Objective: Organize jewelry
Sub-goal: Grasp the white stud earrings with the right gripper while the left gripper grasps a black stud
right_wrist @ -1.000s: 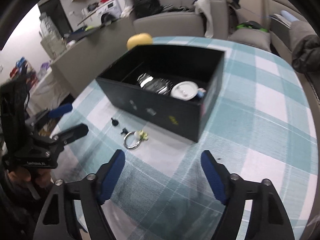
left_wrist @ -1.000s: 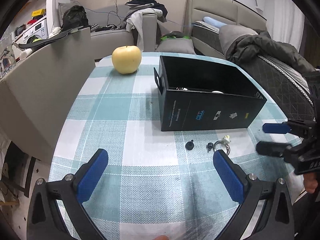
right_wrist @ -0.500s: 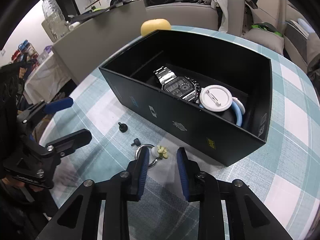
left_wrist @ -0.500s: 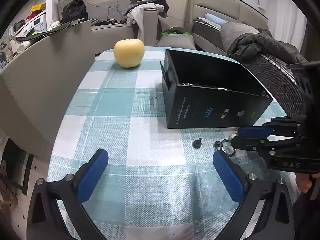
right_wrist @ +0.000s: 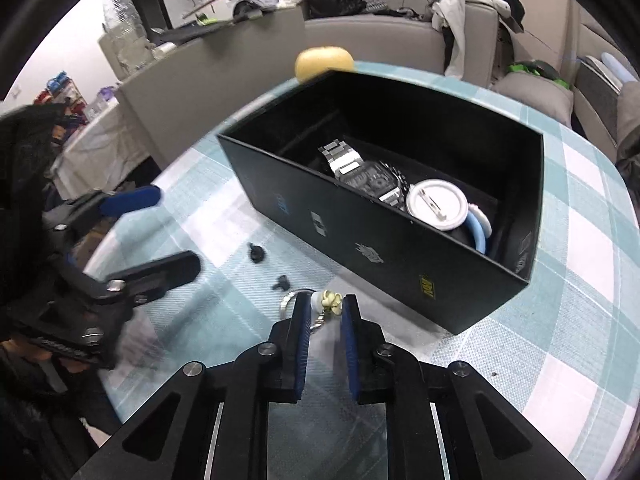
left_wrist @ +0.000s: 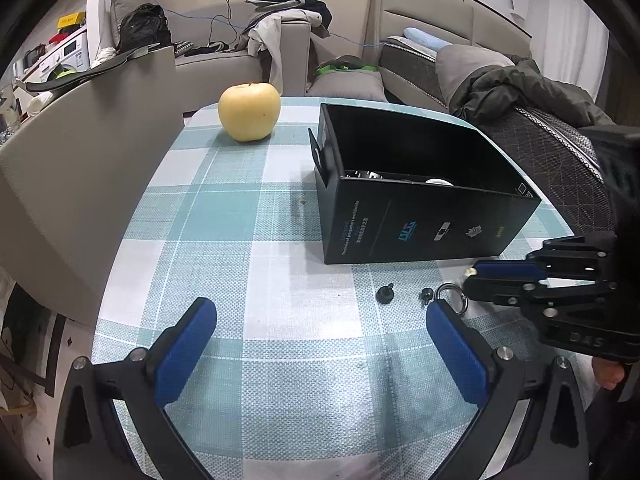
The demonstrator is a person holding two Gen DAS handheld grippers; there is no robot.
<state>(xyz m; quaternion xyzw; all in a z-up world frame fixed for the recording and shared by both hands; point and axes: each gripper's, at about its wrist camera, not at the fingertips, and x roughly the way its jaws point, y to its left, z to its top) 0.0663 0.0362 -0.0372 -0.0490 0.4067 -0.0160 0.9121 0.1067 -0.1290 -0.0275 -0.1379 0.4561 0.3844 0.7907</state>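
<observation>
A black open box (right_wrist: 400,236) (left_wrist: 424,220) stands on the checked tablecloth. It holds a metal watch (right_wrist: 364,174), a white round badge (right_wrist: 436,204) and a blue ring. In front of it lie two small black studs (right_wrist: 257,253) (right_wrist: 280,282) (left_wrist: 385,294) and a silver ring with a cream flower charm (right_wrist: 330,301) (left_wrist: 450,294). My right gripper (right_wrist: 325,308) (left_wrist: 476,280) is nearly closed around the charm, on the cloth. My left gripper (left_wrist: 320,340) (right_wrist: 160,232) is open and empty, just short of the studs.
A yellow apple (left_wrist: 249,111) sits at the far side of the table, left of the box. A grey chair back (left_wrist: 72,184) stands along the table's left edge. Sofas with clothes lie beyond.
My right gripper has moved forward and down to the ring and its jaws have closed from wide open to a narrow gap around the flower charm. The left gripper has barely moved.
</observation>
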